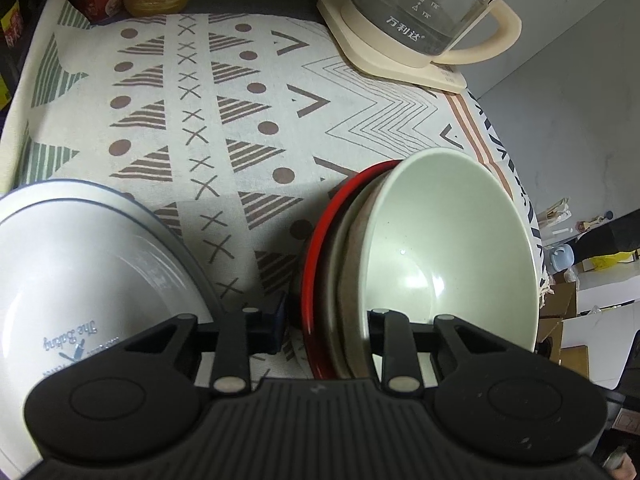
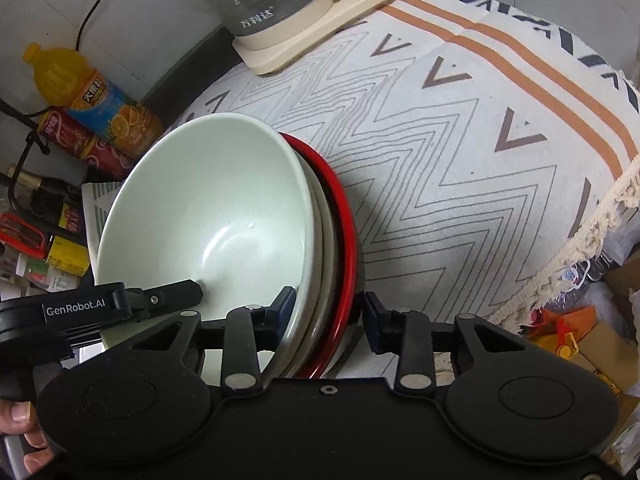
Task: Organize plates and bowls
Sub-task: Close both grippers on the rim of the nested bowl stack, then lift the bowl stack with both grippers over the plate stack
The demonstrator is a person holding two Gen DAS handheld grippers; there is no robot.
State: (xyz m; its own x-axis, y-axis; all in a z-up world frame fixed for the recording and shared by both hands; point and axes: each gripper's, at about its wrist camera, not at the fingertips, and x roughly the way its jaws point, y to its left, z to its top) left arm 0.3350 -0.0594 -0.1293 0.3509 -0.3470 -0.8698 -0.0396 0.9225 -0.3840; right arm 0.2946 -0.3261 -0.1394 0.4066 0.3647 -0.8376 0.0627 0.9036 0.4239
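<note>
A pale green bowl (image 1: pixel 448 248) sits nested in a grey-brown dish (image 1: pixel 344 280) on a red plate (image 1: pixel 316 256); the stack is tilted up off the patterned cloth. My left gripper (image 1: pixel 326 328) is shut on the stack's near rim, one finger outside the red plate, the other inside the bowl. In the right wrist view the same bowl (image 2: pixel 208 216) and red plate (image 2: pixel 344 240) are clamped by my right gripper (image 2: pixel 328 312) on another part of the rim. A white plate with a blue rim (image 1: pixel 92 264) lies at the left.
A glass kettle on a cream base (image 1: pixel 424 12) stands at the back of the cloth (image 1: pixel 224 128). Drink bottles (image 2: pixel 92 96) stand at the back left. The cloth's fringed edge (image 2: pixel 576 256) drops off on the right, with clutter below it.
</note>
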